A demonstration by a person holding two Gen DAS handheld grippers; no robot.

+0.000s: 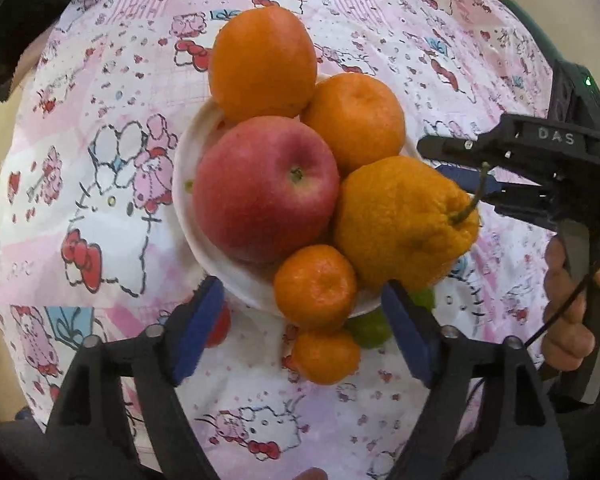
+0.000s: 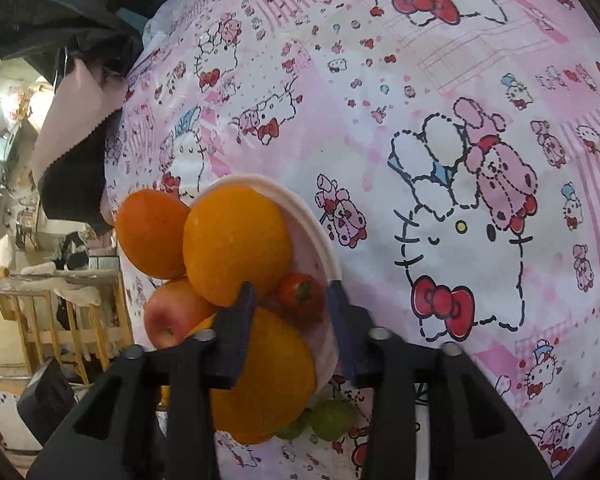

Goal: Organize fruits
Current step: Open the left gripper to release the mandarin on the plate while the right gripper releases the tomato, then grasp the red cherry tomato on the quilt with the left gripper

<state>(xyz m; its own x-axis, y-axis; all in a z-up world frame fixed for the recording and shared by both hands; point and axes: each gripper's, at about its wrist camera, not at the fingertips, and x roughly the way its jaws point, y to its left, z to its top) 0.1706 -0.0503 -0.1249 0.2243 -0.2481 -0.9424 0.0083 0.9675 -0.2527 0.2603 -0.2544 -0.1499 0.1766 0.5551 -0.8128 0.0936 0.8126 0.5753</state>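
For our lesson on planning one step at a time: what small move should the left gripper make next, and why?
Probably lower the left gripper and close on the small orange lying on the cloth beside the plate. Its fingers stand open on either side of that orange, which is not among the piled fruit.

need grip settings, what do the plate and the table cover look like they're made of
The plate looks like smooth white plastic or glazed ceramic: even matte-white rim, no grain; the pictures can't settle which. The table cover looks like thin printed plastic sheeting or coated fabric: cartoon print, fine wrinkles, a slight sheen.
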